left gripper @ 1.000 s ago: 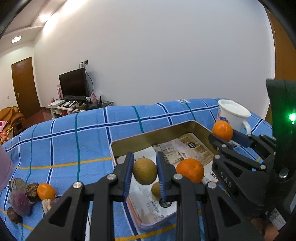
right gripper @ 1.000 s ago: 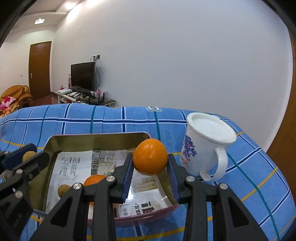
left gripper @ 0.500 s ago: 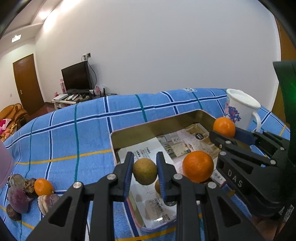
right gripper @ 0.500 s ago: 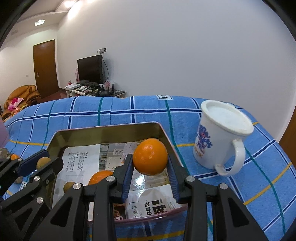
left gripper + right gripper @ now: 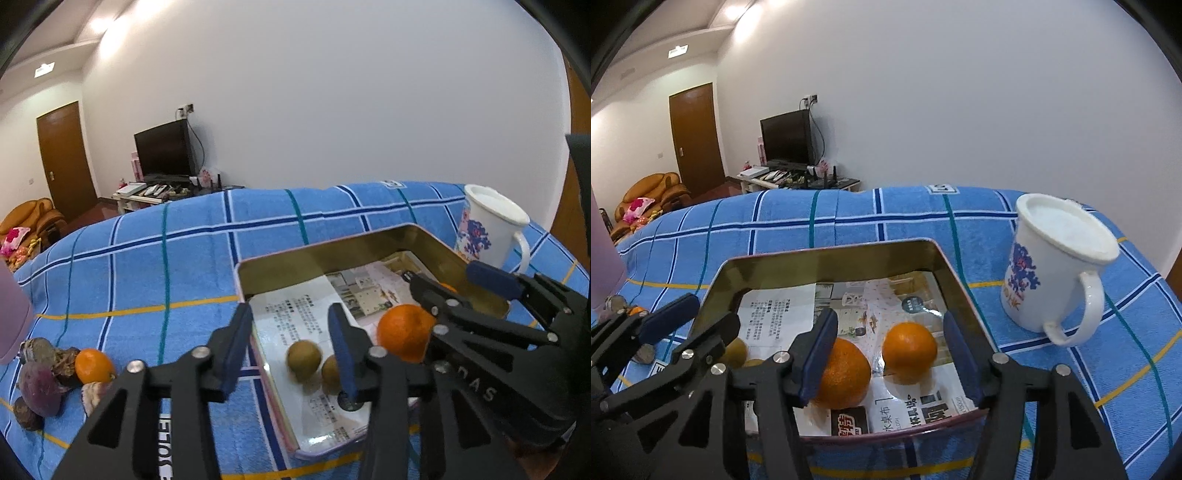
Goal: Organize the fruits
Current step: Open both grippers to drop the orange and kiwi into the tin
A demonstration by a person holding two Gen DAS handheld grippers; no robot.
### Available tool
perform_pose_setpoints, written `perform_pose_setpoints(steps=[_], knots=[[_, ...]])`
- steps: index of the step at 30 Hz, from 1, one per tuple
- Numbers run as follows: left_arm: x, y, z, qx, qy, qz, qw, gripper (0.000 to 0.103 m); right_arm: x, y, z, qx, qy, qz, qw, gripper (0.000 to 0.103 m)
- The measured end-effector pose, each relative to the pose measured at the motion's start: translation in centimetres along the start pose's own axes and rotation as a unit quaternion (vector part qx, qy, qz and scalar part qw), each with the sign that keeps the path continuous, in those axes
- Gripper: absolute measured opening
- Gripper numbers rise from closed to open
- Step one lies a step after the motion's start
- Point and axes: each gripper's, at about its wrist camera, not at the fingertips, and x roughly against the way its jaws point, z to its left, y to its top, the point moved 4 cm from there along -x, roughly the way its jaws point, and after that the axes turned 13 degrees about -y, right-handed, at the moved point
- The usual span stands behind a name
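Note:
A gold metal tin (image 5: 332, 251) (image 5: 827, 262) lined with printed paper sits on the blue checked cloth. My left gripper (image 5: 291, 347) is open above its near left part; a brown-green fruit (image 5: 303, 356) lies below it beside a second one (image 5: 330, 373). My right gripper (image 5: 890, 354) is open over the tin's near edge; a small orange (image 5: 909, 350) lies between its fingers on the paper, with a bigger orange (image 5: 846, 373) (image 5: 404, 334) just left.
A white mug (image 5: 1056, 273) (image 5: 487, 229) stands right of the tin. An orange (image 5: 94, 365) and several dark purple fruits (image 5: 38, 387) lie on the cloth at the left, by a pink object (image 5: 11, 321). A TV stands behind.
Both grippers have opened. The brown-green fruit dropped from the left gripper into the tin, and the orange dropped from the right gripper into the tin.

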Motion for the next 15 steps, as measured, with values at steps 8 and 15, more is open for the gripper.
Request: perform_pose_setpoints(steps=[8, 15], knots=[[1.2, -0.1, 0.6, 0.015, 0.007, -0.020, 0.9997, 0.076, 1.1, 0.4, -1.0, -0.027, -0.006, -0.032, 0.999, 0.062], [3.7, 0.3, 1.6, 0.022, 0.035, -0.066, 0.9970, 0.102, 5.5, 1.3, -2.3, -0.067, -0.033, -0.169, 0.983, 0.084]])
